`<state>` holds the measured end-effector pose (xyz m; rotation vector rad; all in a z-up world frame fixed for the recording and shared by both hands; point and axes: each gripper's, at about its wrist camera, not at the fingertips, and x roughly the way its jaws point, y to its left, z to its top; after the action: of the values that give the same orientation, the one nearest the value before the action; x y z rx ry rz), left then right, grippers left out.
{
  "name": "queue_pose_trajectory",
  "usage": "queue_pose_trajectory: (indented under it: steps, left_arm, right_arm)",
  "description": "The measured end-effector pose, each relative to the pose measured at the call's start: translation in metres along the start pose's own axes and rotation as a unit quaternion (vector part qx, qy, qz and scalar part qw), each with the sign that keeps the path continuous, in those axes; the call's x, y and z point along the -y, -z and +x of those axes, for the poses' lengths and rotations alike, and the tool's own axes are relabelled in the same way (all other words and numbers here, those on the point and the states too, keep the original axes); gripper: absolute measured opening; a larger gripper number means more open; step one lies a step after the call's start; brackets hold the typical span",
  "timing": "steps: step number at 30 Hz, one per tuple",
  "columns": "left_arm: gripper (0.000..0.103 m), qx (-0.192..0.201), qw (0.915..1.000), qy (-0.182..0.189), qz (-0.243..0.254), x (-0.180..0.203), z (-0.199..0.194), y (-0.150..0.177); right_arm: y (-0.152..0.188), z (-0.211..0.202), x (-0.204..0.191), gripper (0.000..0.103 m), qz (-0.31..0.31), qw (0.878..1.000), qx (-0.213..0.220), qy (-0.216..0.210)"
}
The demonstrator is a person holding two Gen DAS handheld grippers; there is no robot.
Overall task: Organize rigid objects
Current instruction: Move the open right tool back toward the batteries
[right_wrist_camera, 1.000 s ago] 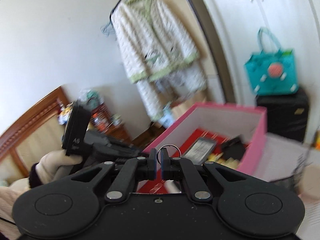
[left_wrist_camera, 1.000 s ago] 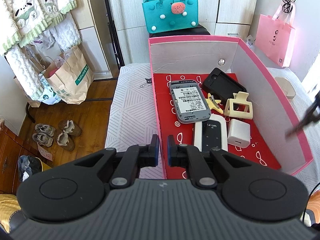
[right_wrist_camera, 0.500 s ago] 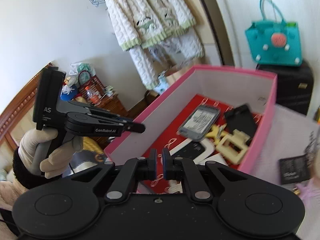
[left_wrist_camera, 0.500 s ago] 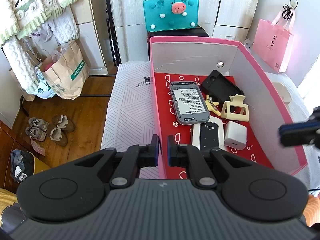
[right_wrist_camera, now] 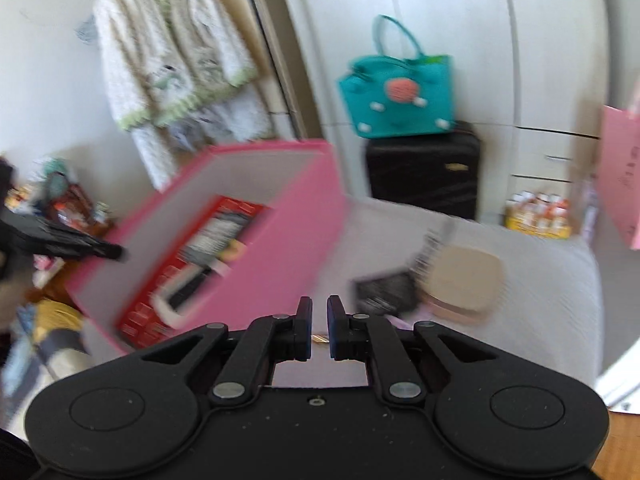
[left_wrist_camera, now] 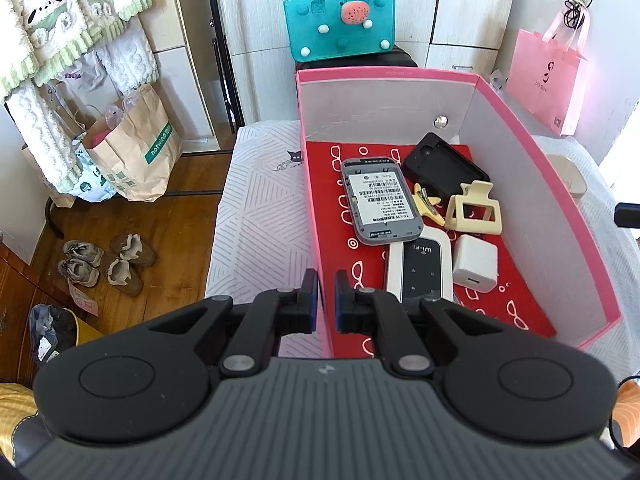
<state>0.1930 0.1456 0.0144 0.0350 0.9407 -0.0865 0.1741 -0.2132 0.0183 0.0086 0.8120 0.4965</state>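
Cardboard walls of the pink box (left_wrist_camera: 552,184), grey inside, red-patterned floor, hold my rigid bits: a slab-like grey modem (left_wrist_camera: 380,200), a glossy white charger cube (left_wrist_camera: 475,263), a cream claw clip (left_wrist_camera: 474,210). My left gripper (left_wrist_camera: 326,300) grips the box's near wall; my right gripper (right_wrist_camera: 317,326), jaws just parting, holds nothing.

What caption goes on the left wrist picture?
Left gripper at the pink box holding a white charger and cream hair claw.
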Motion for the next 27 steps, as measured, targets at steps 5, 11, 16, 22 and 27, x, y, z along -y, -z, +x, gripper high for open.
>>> queue_pose_trajectory:
  steps: [5,11,16,22,27]
  left_arm:
    - [0.006,-0.001,0.9999,0.000,-0.010,-0.001,0.000,-0.001]
    - [0.004,0.003,0.9999,-0.005,-0.013,-0.001,-0.002,-0.002]
    - [0.004,0.008,0.9998,-0.013,-0.013,0.003,-0.001,-0.002]
    - [0.004,0.004,0.9997,-0.015,-0.018,0.002,-0.002,-0.003]
    - [0.004,0.002,0.9996,-0.014,-0.023,0.001,-0.001,-0.004]
  right_arm:
    - [0.021,0.016,0.012,0.023,-0.040,0.998,-0.028,0.026]
    - [0.031,0.040,-0.004,0.035,-0.128,0.990,-0.049,0.026]
    - [0.027,0.058,-0.006,0.036,-0.158,0.987,-0.038,0.018]
    - [0.021,0.074,0.001,0.042,-0.167,0.986,-0.026,0.011]
    - [0.021,0.080,0.010,0.045,-0.167,0.985,-0.036,-0.004]
